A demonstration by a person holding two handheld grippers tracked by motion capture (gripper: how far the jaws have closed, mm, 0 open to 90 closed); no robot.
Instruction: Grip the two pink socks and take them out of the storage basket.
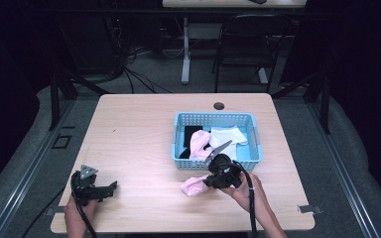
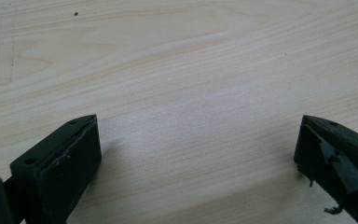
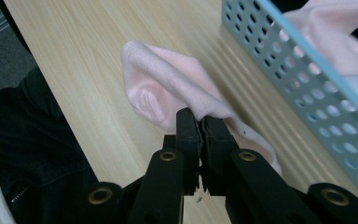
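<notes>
dim room behind, cables and a chair (image 1: 248,44) past the far edge; pale wood counter (image 1: 139,129) lit in the middle.

blue perforated basket (image 1: 216,119) sat right of centre on the counter. inside it: a second pink sock (image 1: 198,144), a white sock (image 1: 228,135), something black (image 1: 191,134) at the left end.

right hand-held gripper (image 1: 209,181) was low over the counter just in front of the basket's near wall, jaws pressed together on a fold of a pink sock (image 1: 194,186). the right gripper view showed the pinch plainly: cloth caught between the two pads (image 3: 189,130), the rest of the sock (image 3: 163,88) slumped onto the wood beside the basket wall (image 3: 298,70). sock outside the basket, apart from its wall.

left hand-held gripper (image 1: 113,187) rested near the counter's front left corner, jaws spread wide, nothing between them but bare wood (image 2: 191,93).

judgement on progress: looked like sorting socks out of the basket, possibly to pair them. one pink sock was out and nearly laid down; its release was not yet done. three or so items remained inside, the matching pink among them. early stage, most of the work left.
</notes>
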